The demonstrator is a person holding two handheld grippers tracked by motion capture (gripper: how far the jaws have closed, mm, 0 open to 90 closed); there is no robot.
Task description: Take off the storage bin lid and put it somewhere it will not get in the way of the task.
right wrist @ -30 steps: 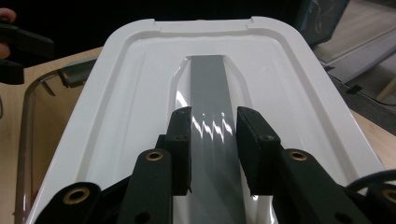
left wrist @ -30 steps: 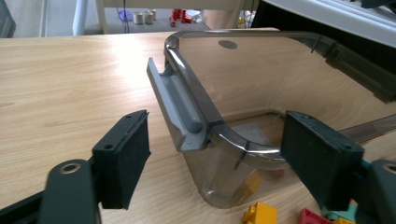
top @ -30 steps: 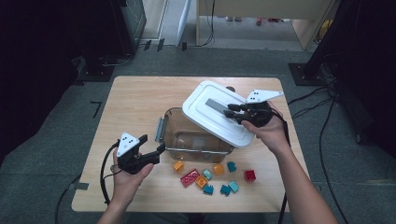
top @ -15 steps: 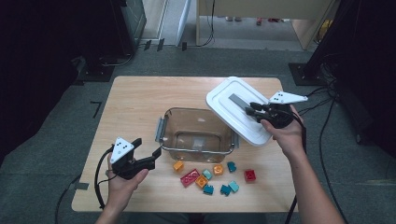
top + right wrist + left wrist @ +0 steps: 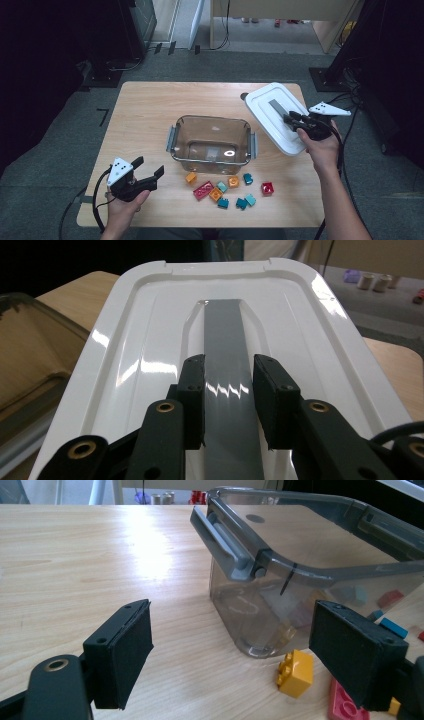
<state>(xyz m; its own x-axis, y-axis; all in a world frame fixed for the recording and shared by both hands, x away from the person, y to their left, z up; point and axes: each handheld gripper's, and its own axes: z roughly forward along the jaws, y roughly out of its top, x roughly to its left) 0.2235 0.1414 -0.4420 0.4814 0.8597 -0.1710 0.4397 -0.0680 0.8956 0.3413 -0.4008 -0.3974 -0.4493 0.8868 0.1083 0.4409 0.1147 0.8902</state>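
Between the right black tongs [image 5: 228,402] runs the grey handle strip [image 5: 225,365] of a glossy white plastic lid [image 5: 277,117]. Ahead of the left black tongs [image 5: 247,655], on the pale wooden desk [image 5: 145,115], stand a smoky clear plastic tub [image 5: 211,141] and a yellow toy brick [image 5: 296,673], beside red, orange and teal bricks [image 5: 243,202].

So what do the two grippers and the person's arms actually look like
Both are black handheld tools. The left gripper and right gripper each carry a pale three-cornered plate on top with dark dots and trail a black cable. Up close, the fingers are flat, square-ended black pads on black links with brass-coloured rivets. Both forearms are bare: no sleeves or gloves show.
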